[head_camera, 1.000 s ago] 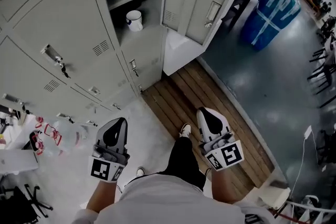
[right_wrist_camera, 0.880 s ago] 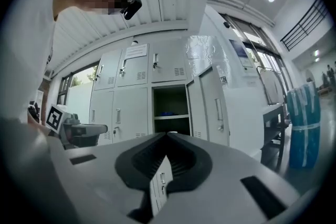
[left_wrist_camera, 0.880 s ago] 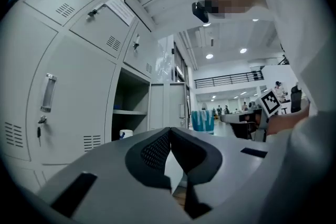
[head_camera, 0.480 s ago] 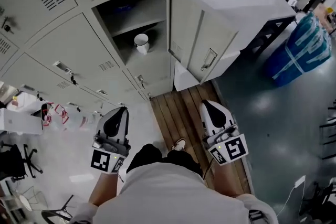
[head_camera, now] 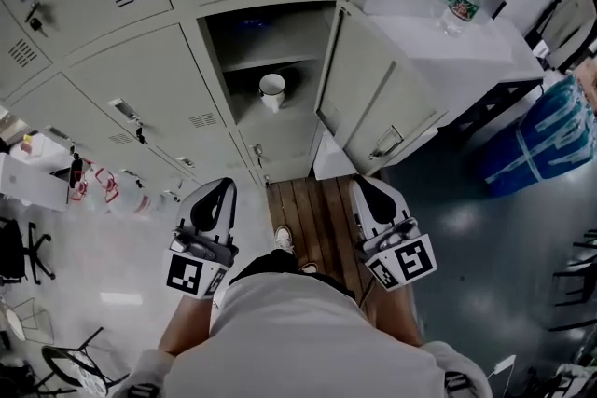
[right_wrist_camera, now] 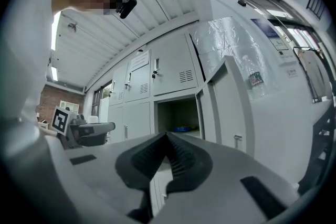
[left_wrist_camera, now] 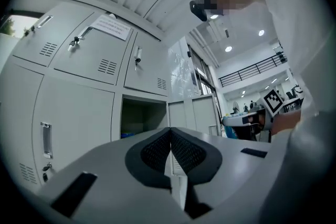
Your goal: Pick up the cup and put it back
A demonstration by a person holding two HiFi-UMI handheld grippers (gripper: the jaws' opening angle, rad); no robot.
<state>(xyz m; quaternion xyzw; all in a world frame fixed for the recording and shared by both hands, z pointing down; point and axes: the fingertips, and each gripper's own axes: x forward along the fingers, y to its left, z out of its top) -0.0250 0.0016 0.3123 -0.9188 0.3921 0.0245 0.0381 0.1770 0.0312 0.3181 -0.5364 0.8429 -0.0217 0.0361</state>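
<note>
Your left gripper (head_camera: 221, 187) and right gripper (head_camera: 365, 188) — two, both closed, empty; one smooth white cup (head_camera: 271, 89) well beyond their ribbed fingertips (left_wrist_camera: 157, 150).

Cool, even overhead light filled the room; ceiling lamps (left_wrist_camera: 229, 49) burned as small bright spots in the left gripper view, and soft glare pooled on the dark floor (head_camera: 466, 224). The open locker compartment (head_camera: 280, 47) lay in shadow, the white cup (head_camera: 272, 90) pale against it. Both gripper views bowed heavily toward black circular edges, with the nearest foreground blurred.
</note>
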